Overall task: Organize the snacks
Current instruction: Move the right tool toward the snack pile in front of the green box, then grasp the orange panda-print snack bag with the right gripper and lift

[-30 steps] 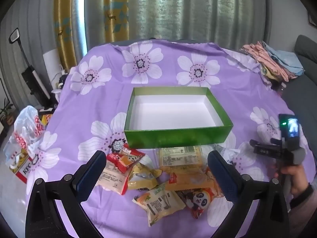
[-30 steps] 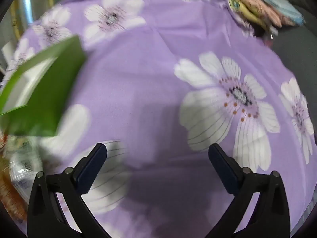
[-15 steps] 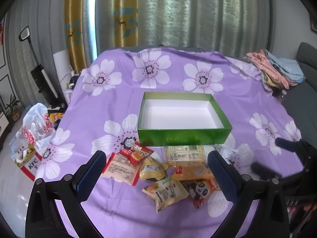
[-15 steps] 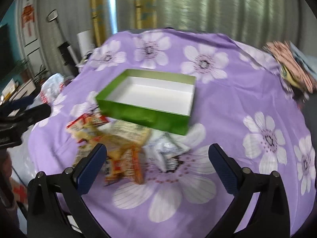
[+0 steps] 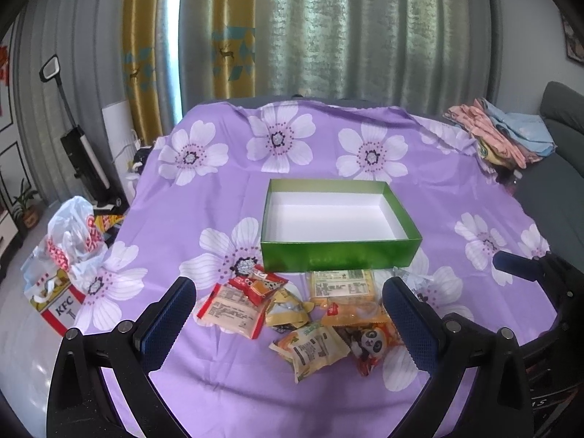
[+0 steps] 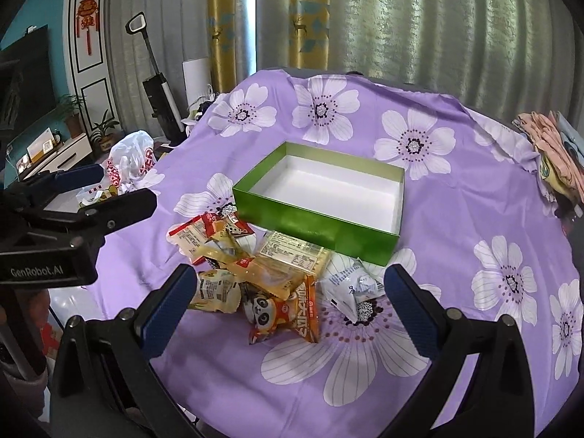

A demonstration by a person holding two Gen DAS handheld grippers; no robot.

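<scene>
Picking one packet off the edge of the snacks (image 5: pixel 303 306) heaped just before the empty green box (image 5: pixel 337 226) should go cleanest, and both tongs, left (image 5: pixel 288 319) and right (image 6: pixel 288 308), hover above with jaws spread wide, holding and touching nothing.

Both views sharp, no motion blur. Daylight enters through the curtains (image 5: pixel 328 36) behind; a bright gap glares at the left. Soft, faint shadows. Strong fisheye bending and dark vignetting at all corners.
</scene>
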